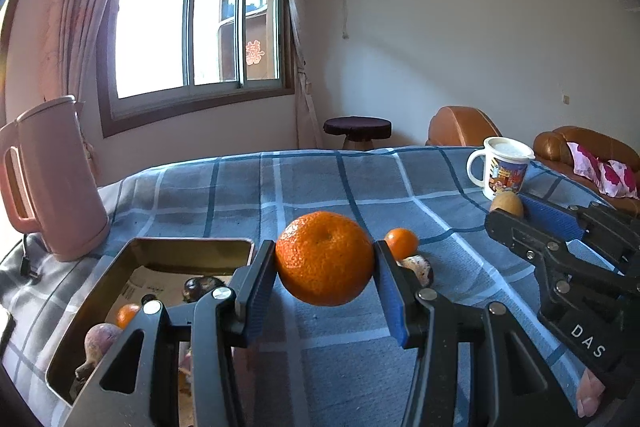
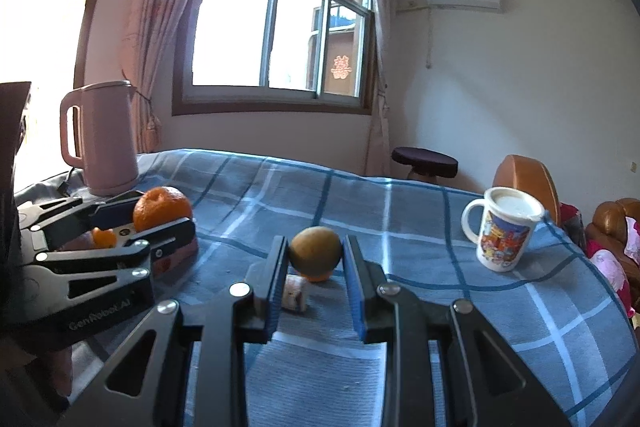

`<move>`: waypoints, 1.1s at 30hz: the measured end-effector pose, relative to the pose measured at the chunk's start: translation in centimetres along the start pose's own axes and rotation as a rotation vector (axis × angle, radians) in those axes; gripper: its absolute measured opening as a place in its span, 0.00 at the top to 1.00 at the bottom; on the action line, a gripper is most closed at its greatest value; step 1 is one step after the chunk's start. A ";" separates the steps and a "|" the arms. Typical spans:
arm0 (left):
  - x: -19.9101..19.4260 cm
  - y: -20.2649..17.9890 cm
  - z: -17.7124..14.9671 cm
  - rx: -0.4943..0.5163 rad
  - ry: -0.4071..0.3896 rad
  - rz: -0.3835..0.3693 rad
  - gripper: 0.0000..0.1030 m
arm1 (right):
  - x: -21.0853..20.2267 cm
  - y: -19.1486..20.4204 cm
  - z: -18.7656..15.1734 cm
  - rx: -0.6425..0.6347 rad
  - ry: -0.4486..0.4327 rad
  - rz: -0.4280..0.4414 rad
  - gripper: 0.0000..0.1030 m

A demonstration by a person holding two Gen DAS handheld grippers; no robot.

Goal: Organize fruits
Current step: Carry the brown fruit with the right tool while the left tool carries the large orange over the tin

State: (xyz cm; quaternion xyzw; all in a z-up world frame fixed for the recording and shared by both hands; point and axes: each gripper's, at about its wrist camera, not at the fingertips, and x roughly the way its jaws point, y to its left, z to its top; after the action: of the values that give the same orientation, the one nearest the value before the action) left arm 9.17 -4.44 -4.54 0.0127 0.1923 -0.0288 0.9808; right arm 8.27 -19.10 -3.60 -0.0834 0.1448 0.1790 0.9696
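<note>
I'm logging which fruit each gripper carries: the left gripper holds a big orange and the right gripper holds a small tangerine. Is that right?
Not quite. The left gripper does hold the big orange, but the right gripper is shut on a brownish-yellow round fruit, not a tangerine, as the right wrist view shows. The small tangerine lies on the tablecloth.

1. Surface: table under a blue checked cloth [image 1: 320, 179].
2. Left side: pink kettle [image 1: 60, 179], upright, with a metal tray [image 1: 192, 247] just in front of it.
3. Right side: white printed mug [image 1: 502, 169], upright.
4. Middle: a small orange [image 1: 401, 242] and a pale, dark-tipped piece [image 1: 420, 267], touching each other.
</note>
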 end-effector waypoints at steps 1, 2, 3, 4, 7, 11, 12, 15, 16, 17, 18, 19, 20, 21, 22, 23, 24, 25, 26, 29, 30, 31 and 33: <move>-0.1 0.3 -0.1 -0.005 0.001 -0.001 0.51 | 0.0 0.3 0.1 -0.004 0.000 0.006 0.70; -0.2 0.5 -0.1 -0.009 0.002 0.000 0.51 | 0.1 0.6 0.2 -0.008 0.001 0.013 0.70; -0.4 0.8 -0.1 -0.015 0.003 0.001 0.51 | 0.1 1.0 0.3 -0.010 0.002 0.022 0.70; -0.6 1.0 -0.1 -0.017 0.003 0.001 0.51 | 0.1 1.1 0.4 -0.010 0.003 0.028 0.70; -1.0 1.9 -0.2 -0.026 0.004 0.007 0.51 | 0.3 1.8 0.7 -0.006 0.006 0.054 0.70; -1.4 3.0 -0.3 -0.038 0.006 0.019 0.51 | 0.5 3.0 0.9 -0.018 0.010 0.077 0.70; -1.5 3.3 -0.4 -0.043 0.008 0.019 0.51 | 0.5 3.3 1.0 -0.022 0.011 0.082 0.70; -1.7 4.1 -0.4 -0.057 0.010 0.029 0.51 | 0.6 4.2 1.1 -0.033 0.010 0.098 0.70; -1.7 4.4 -0.5 -0.060 0.012 0.032 0.51 | 0.7 4.5 1.1 -0.037 0.010 0.104 0.70; -1.8 4.6 -0.5 -0.062 0.014 0.034 0.51 | 0.7 4.8 1.1 -0.039 0.011 0.110 0.70; -1.9 4.9 -0.5 -0.065 0.015 0.039 0.51 | 0.8 5.0 1.1 -0.041 0.012 0.115 0.70; -1.9 5.1 -0.6 -0.066 0.016 0.045 0.51 | 0.9 5.2 1.2 -0.041 0.013 0.119 0.70; -1.9 5.3 -0.6 -0.064 0.018 0.050 0.51 | 1.0 5.5 1.2 -0.042 0.014 0.125 0.70; -2.0 5.5 -0.6 -0.066 0.019 0.053 0.51 | 1.1 5.7 1.3 -0.042 0.016 0.130 0.70; -2.0 5.8 -0.6 -0.069 0.022 0.056 0.51 | 1.2 5.9 1.3 -0.041 0.017 0.137 0.70; -2.0 5.9 -0.7 -0.071 0.024 0.059 0.51 | 1.3 6.0 1.3 -0.040 0.018 0.142 0.70; -2.1 6.2 -0.7 -0.074 0.028 0.062 0.51 | 1.4 6.3 1.4 -0.039 0.021 0.150 0.70; -2.2 6.4 -0.8 -0.078 0.030 0.063 0.51 | 1.5 6.4 1.4 -0.040 0.022 0.154 0.70; -2.3 6.6 -0.8 -0.080 0.030 0.064 0.51 | 1.6 6.7 1.5 -0.043 0.023 0.158 0.70; -2.5 7.2 -0.8 -0.080 0.026 0.075 0.51 | 1.7 7.4 1.7 -0.054 0.023 0.170 0.70; -2.7 7.4 -0.8 -0.080 0.023 0.078 0.51 | 1.7 7.7 1.7 -0.057 0.023 0.174 0.70; -2.7 7.5 -0.8 -0.078 0.022 0.083 0.51 | 1.7 7.9 1.8 -0.062 0.022 0.177 0.70; -2.9 7.9 -0.7 -0.079 0.024 0.089 0.51 | 1.8 8.3 1.9 -0.067 0.022 0.187 0.70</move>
State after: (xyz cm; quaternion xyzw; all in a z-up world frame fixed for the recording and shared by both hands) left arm 6.72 3.60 -4.03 -0.0173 0.2040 0.0224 0.9786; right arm 7.23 -10.45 -3.27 -0.1040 0.1567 0.2724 0.9436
